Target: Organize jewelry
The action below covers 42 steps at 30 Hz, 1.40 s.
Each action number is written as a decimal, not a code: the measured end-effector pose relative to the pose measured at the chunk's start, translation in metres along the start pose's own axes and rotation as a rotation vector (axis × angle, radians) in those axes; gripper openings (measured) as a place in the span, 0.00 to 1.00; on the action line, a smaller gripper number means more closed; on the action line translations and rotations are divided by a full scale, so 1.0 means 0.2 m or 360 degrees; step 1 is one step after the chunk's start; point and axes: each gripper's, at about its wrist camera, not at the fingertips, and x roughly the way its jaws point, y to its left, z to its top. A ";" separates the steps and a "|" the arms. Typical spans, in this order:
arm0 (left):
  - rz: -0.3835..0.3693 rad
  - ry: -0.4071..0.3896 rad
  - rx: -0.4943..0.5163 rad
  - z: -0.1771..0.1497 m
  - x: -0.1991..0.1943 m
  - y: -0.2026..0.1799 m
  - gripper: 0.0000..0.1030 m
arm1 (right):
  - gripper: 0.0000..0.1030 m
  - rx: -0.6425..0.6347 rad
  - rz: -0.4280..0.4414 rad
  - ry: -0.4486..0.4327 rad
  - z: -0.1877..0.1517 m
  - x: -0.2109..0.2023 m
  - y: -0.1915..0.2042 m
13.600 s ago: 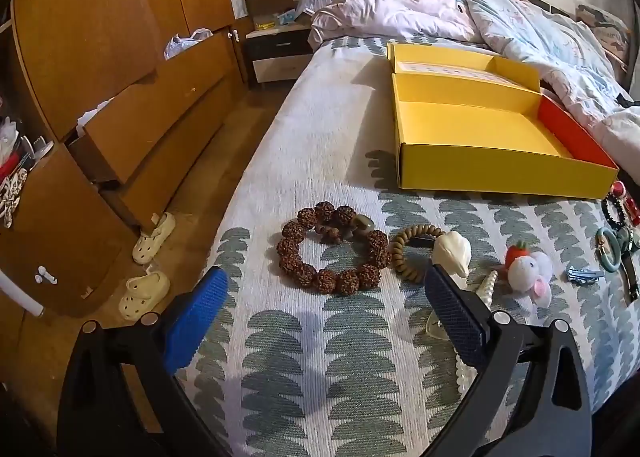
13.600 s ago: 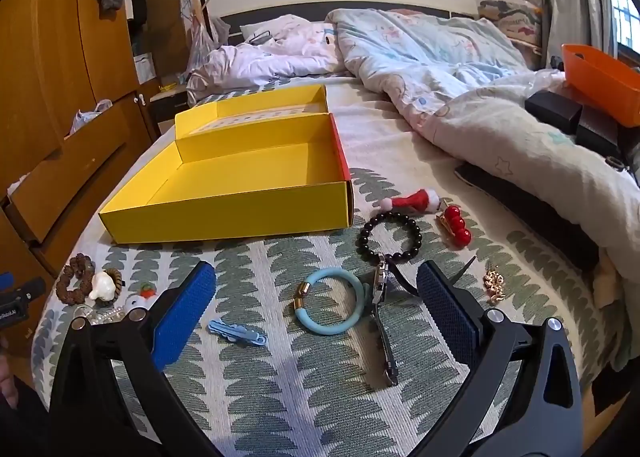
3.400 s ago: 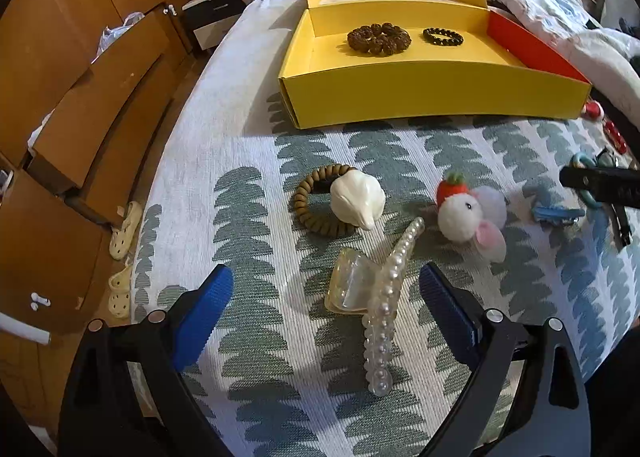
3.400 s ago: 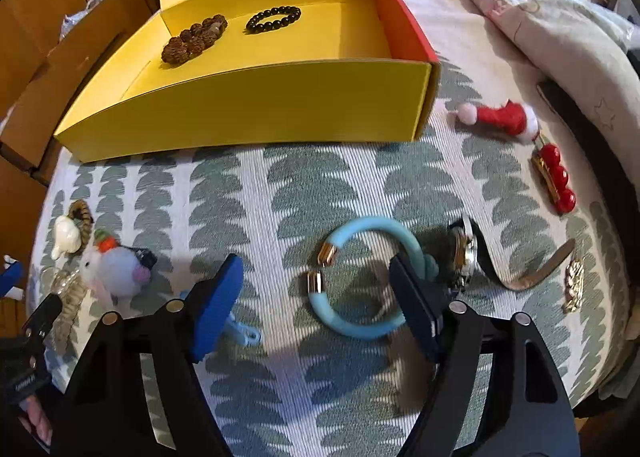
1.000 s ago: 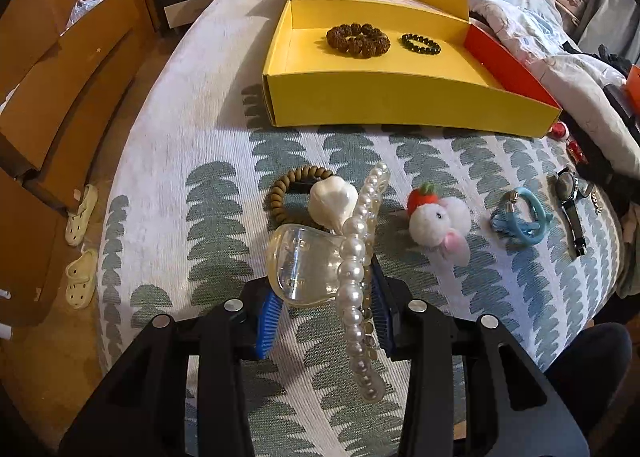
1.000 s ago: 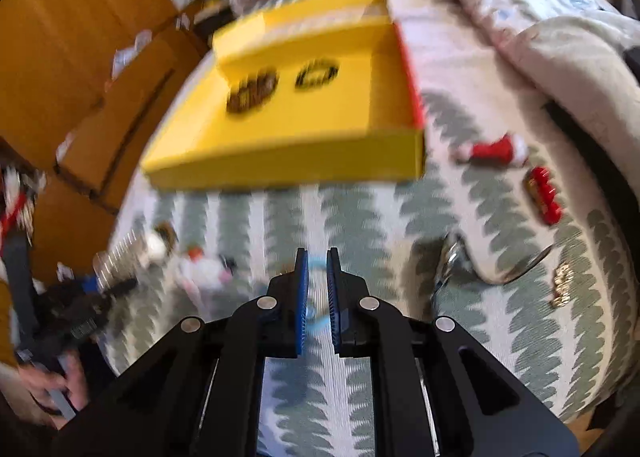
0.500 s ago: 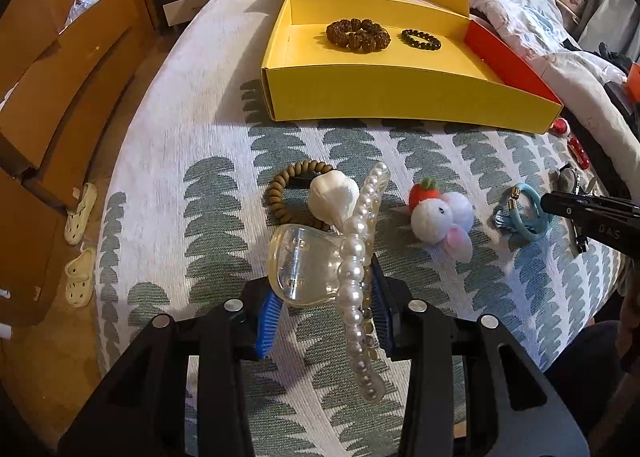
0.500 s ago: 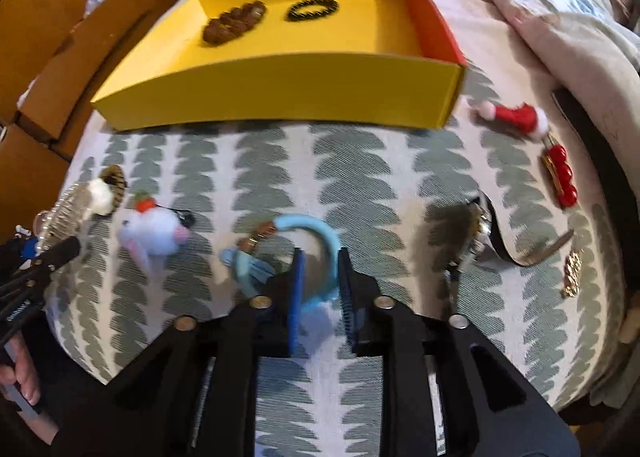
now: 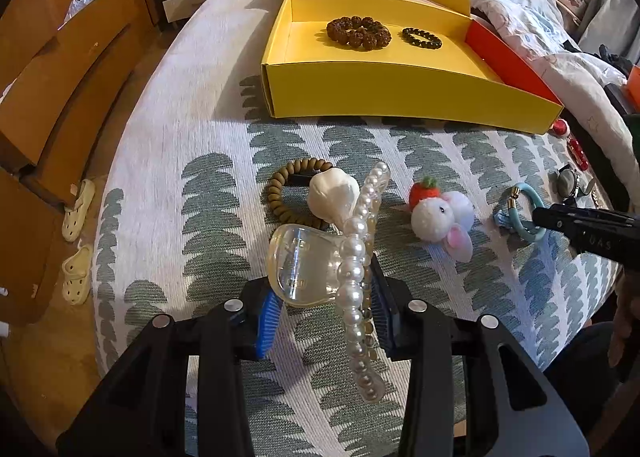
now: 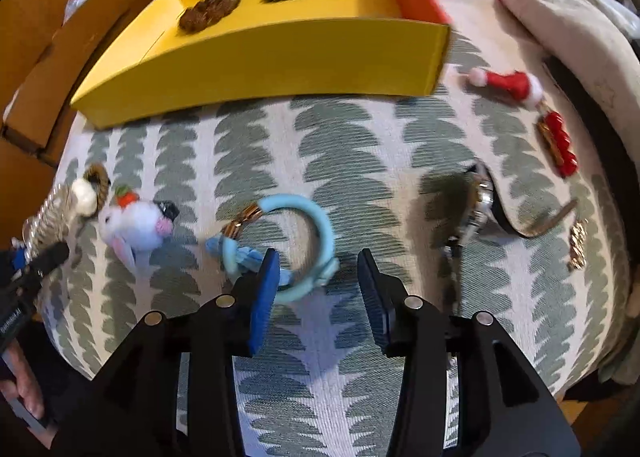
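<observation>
My left gripper (image 9: 322,307) is shut on a clear hair claw lined with pearls (image 9: 344,253) and holds it above the bed. The yellow box (image 9: 400,87) lies ahead with a brown bead bracelet (image 9: 358,32) and a black bead bracelet (image 9: 422,37) inside. My right gripper (image 10: 316,277) is partly open just above the light blue bangle (image 10: 316,229), which lies on the bed over a blue hair clip (image 10: 244,255). The right gripper also shows in the left wrist view (image 9: 538,217).
On the bed lie a tan coil hair tie with a white shell (image 9: 334,193), a plush bunny clip (image 9: 442,217), a watch (image 10: 482,201), a red Santa hat clip (image 10: 508,85), a red bead clip (image 10: 558,143) and a gold chain (image 10: 578,243). Wooden drawers (image 9: 60,69) stand on the left.
My right gripper's jaws have spread and the bangle and blue clip now lie free on the bed. My left gripper has moved slightly closer to the box with the claw.
</observation>
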 end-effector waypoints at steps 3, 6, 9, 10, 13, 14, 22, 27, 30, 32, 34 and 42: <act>-0.0001 -0.0006 -0.0001 0.00 0.00 0.00 0.39 | 0.42 0.0015 -0.0042 0.0000 -0.01 0.00 -0.01; -0.0014 -0.0003 0.0004 0.00 -0.01 -0.01 0.39 | 0.42 -0.0011 -0.0084 0.0032 -0.01 0.04 0.02; -0.0018 -0.0002 0.0014 0.00 0.00 -0.02 0.39 | 0.40 -0.0096 -0.0223 0.0037 0.00 0.08 0.12; -0.0021 -0.0001 0.0013 0.00 0.00 -0.02 0.39 | 0.39 -0.0119 -0.0268 0.0042 -0.01 0.09 0.14; -0.0013 -0.0001 0.0008 0.00 0.00 -0.01 0.39 | 0.19 -0.0154 -0.0313 0.0040 -0.01 0.10 0.19; -0.0011 -0.0005 0.0007 0.00 0.00 0.00 0.39 | 0.15 -0.0145 -0.0310 0.0030 -0.01 0.10 0.19; -0.0024 -0.0035 -0.0009 0.00 -0.04 0.02 0.39 | 0.13 -0.0037 -0.0235 -0.0025 -0.03 0.04 0.12; -0.0040 -0.0054 -0.0023 0.01 -0.06 0.03 0.39 | 0.13 0.0012 -0.0148 -0.0105 -0.04 -0.08 0.07; -0.0074 -0.0073 -0.0034 0.02 -0.09 0.04 0.39 | 0.13 0.0022 -0.0092 -0.0169 0.00 -0.17 0.07; -0.0089 -0.0095 -0.0042 0.04 -0.12 0.04 0.39 | 0.13 0.0018 -0.0064 -0.0211 0.05 -0.22 0.08; -0.0108 -0.0108 -0.0033 0.05 -0.14 0.04 0.39 | 0.13 0.0013 -0.0038 -0.0243 0.09 -0.27 0.10; -0.0156 -0.0152 -0.0026 0.25 -0.22 -0.01 0.39 | 0.13 -0.0037 0.0040 -0.0324 0.42 -0.40 0.15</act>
